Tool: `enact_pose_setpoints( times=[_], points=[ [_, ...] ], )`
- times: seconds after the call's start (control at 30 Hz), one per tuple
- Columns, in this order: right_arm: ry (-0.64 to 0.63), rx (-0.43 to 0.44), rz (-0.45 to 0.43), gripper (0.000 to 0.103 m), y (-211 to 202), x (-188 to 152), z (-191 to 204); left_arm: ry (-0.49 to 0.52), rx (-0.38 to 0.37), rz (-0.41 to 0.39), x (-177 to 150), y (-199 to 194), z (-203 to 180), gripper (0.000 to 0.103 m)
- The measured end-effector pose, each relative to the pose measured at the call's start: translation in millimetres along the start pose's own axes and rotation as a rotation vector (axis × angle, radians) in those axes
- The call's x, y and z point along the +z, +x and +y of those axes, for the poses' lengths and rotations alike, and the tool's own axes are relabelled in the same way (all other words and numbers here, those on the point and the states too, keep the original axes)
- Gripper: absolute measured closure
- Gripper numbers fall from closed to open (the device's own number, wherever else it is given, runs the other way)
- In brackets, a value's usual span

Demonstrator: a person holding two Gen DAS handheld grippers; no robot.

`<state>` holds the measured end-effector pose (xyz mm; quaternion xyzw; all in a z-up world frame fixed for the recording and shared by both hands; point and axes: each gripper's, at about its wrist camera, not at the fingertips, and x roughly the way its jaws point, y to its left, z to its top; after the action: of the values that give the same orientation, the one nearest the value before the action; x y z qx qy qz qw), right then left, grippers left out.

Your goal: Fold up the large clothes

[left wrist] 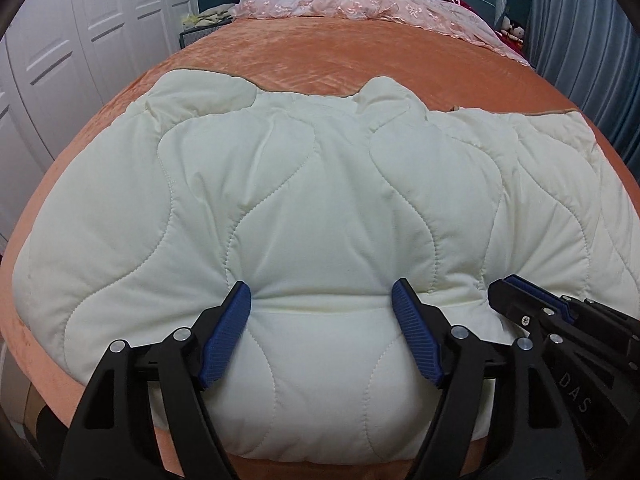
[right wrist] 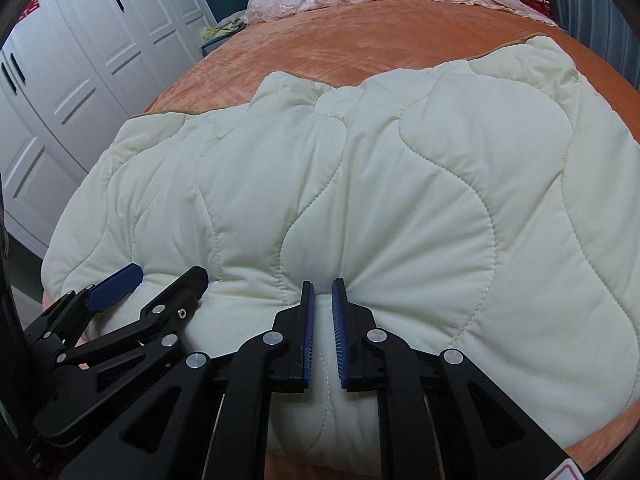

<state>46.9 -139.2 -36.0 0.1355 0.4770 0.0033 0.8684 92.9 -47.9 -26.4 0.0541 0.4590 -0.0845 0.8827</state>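
A thick cream quilted cover lies folded across the near half of an orange bed. My left gripper stands open wide at the cover's near edge, and a fat roll of the cover bulges between its blue pads. Just to its right, my right gripper rests on the same edge. In the right wrist view the right gripper is nearly closed, pinching a ridge of the cover, with creases fanning out from its tips. The left gripper shows at the lower left there.
A crumpled pink lace blanket lies at the head of the bed against a blue headboard. White wardrobe doors stand along the left side. Grey-blue curtains hang on the right. Bare orange bedspread stretches beyond the cover.
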Motion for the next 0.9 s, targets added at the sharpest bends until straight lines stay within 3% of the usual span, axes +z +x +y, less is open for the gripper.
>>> enact_pose_setpoints(
  times=[0.47, 0.67, 0.9],
  points=[
    [0.016, -0.032, 0.009, 0.094, -6, 4, 2, 0.016, 0.019, 0.002, 4, 1, -1, 0.028],
    [-0.007, 0.024, -0.041, 0.09, -47, 3, 33, -0.184, -0.076, 0.014, 2, -42, 44, 0.028],
    [0.02, 0.089, 0.034, 0.09, -44, -11, 48, -0.386, -0.036, -0.006, -21, -87, 131, 0.027]
  ],
)
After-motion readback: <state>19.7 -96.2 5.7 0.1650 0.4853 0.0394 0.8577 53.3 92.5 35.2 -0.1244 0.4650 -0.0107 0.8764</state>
